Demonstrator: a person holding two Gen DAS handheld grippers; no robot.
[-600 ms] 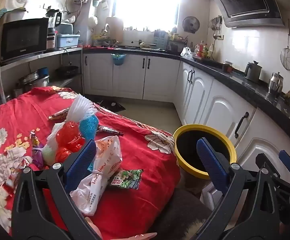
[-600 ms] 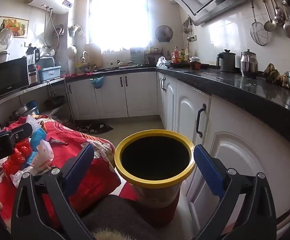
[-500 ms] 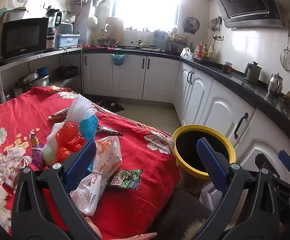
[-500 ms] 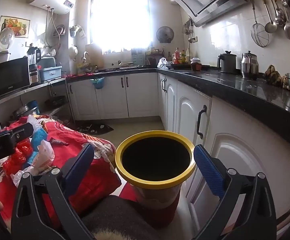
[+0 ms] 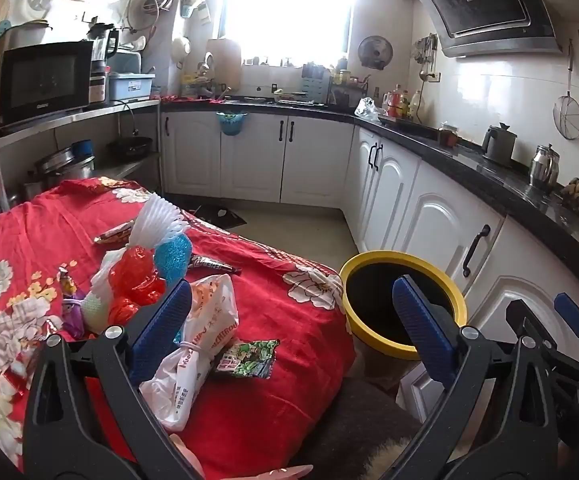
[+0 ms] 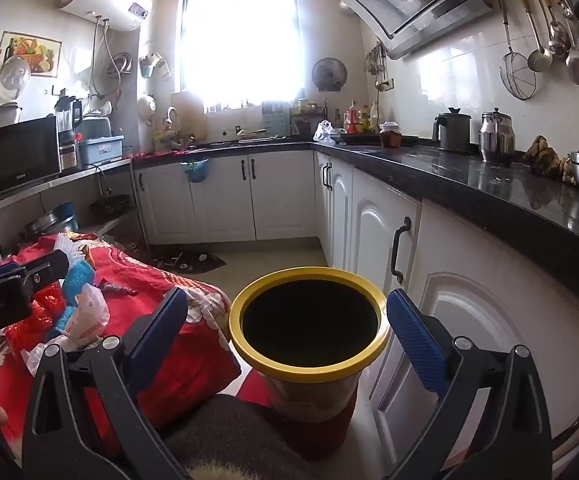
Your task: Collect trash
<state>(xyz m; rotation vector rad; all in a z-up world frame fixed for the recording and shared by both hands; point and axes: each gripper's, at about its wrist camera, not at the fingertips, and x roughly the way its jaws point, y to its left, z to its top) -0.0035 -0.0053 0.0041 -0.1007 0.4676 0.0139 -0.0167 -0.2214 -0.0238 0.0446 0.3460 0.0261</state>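
Note:
A yellow-rimmed trash bin (image 6: 309,372) stands on the floor between the table and the cabinets; it also shows in the left wrist view (image 5: 403,350). Trash lies on the red flowered tablecloth (image 5: 281,344): a tied white plastic bag (image 5: 197,344), a green snack packet (image 5: 247,359), red plastic wrap (image 5: 137,280), a blue mesh (image 5: 173,254), white foam net (image 5: 155,222) and a dark wrapper (image 5: 213,266). My left gripper (image 5: 289,312) is open and empty, above the table's near edge. My right gripper (image 6: 287,320) is open and empty, above the bin.
White cabinets (image 6: 369,216) under a black counter (image 6: 489,184) run along the right and back. A microwave (image 5: 45,80) sits on a shelf at left. A dark mat (image 5: 217,216) lies on the floor. A grey cushion (image 6: 229,432) is below my grippers.

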